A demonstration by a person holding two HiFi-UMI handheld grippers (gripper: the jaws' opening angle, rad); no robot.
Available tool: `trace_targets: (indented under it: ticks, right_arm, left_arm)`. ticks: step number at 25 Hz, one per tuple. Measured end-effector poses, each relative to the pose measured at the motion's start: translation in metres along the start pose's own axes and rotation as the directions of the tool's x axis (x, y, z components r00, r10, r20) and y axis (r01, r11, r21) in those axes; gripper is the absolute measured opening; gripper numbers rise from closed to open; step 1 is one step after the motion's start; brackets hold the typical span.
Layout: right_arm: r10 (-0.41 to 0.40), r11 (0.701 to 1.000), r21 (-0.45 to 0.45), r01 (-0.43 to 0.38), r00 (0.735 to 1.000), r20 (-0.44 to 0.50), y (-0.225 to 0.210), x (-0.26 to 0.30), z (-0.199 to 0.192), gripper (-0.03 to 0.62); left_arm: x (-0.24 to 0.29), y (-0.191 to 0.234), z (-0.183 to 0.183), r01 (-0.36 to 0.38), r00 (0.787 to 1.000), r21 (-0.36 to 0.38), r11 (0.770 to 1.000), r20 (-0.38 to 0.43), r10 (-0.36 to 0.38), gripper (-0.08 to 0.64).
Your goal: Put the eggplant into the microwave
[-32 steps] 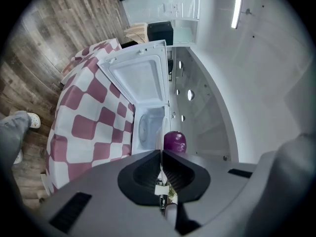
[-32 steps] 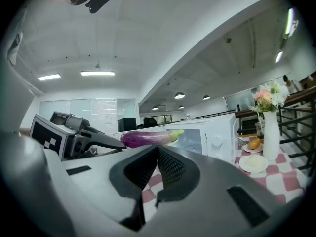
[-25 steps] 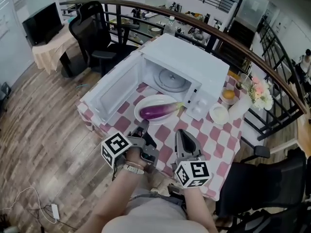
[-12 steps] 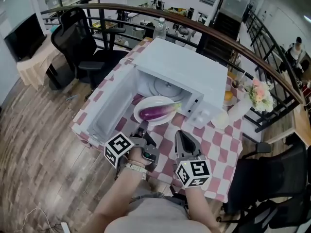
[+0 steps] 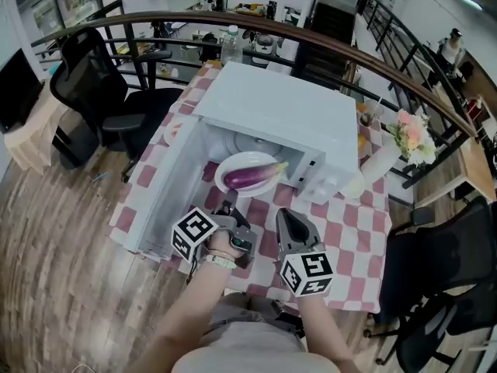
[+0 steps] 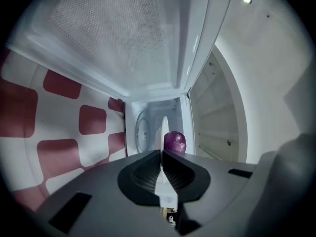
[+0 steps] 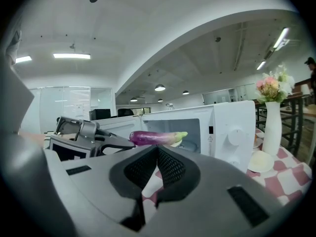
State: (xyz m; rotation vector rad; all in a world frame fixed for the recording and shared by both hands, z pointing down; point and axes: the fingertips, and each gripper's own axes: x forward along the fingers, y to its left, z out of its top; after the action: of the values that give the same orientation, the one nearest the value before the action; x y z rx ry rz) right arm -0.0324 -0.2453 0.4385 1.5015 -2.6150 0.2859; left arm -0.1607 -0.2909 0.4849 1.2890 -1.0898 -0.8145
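A purple eggplant (image 5: 250, 176) lies on a white plate (image 5: 233, 164) on the checked table, right in front of the white microwave (image 5: 279, 115). The microwave's door (image 5: 167, 196) hangs open to the left. My left gripper (image 5: 231, 203) is shut and empty, a short way in front of the plate. In the left gripper view its tips (image 6: 162, 153) point at the eggplant's round end (image 6: 174, 141). My right gripper (image 5: 281, 215) is beside it, also shut and empty. In the right gripper view the eggplant (image 7: 153, 138) shows just beyond the closed tips (image 7: 157, 150).
A vase of flowers (image 5: 410, 142), a small white saucer (image 5: 355, 183) and an orange (image 5: 363, 141) stand right of the microwave. A water bottle (image 5: 229, 45) is behind it. Black chairs (image 5: 101, 92) and a curved railing (image 5: 373, 61) ring the table.
Both grippers have moved forward toward the plate, still shut. The eggplant and plate have not moved on the table.
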Motion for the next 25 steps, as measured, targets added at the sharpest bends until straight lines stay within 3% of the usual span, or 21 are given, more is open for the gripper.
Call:
trace_targets:
  ticks: [9,25]
  right_arm:
    - [-0.037,0.999,-0.003,0.037,0.999,-0.017,-0.006,0.021,-0.012,0.025]
    - [-0.065,0.998,0.008,0.065,0.998,-0.019,-0.03,0.043,-0.025,0.025]
  left_arm:
    - [0.046,0.018,0.011,-0.009,0.999,-0.018,1.0,-0.05,0.008,0.014]
    - [0.106,0.062,0.021,-0.039,0.999,-0.061,0.997,-0.035,0.037,0.014]
